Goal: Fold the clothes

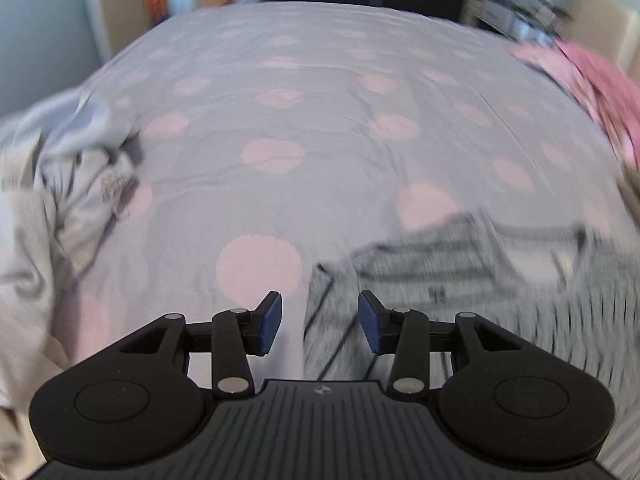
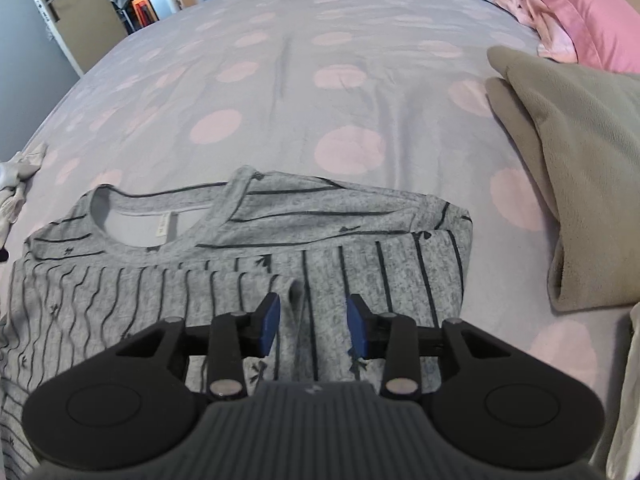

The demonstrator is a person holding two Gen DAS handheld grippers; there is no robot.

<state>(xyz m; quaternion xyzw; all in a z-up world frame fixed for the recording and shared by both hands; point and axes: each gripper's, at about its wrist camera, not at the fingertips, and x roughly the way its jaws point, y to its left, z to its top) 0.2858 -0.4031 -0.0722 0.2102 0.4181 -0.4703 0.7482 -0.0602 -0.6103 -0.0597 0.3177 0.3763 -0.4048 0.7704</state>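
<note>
Shirt [image 2: 248,264] half folded on the bed [image 2: 280,92], near edge.
Both claws, left [image 1: 320,322] and right [image 2: 313,326], stand apart and empty; next probably a new grip for the last fold.

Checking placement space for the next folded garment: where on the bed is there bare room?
The widest free patch is the dotted bedspread beyond the striped grey top, between the crumpled white clothes at the left edge and the olive fleece at the right. The right side is crowded, with pink pillows behind the fleece.
</note>
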